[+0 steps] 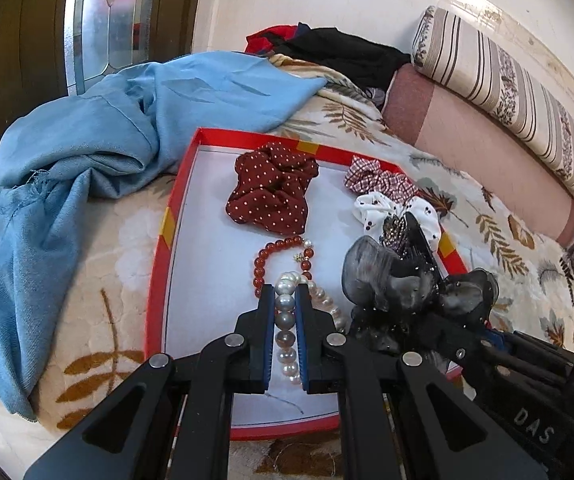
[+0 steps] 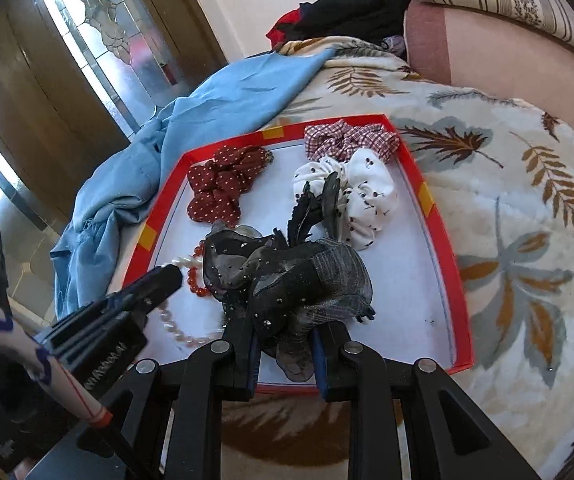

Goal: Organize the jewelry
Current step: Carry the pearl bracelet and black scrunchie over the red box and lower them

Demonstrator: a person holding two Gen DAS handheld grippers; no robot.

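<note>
Left gripper (image 1: 286, 292): we clamp the pearl strand (image 1: 287, 332) low over the red tray (image 1: 175, 216).
Right gripper (image 2: 287, 332): we grip the black bow clip (image 2: 287, 276) above it.
Placed: red bracelet (image 1: 271, 256), three scrunchies (image 1: 271, 188).
Left: setting both down.
</note>
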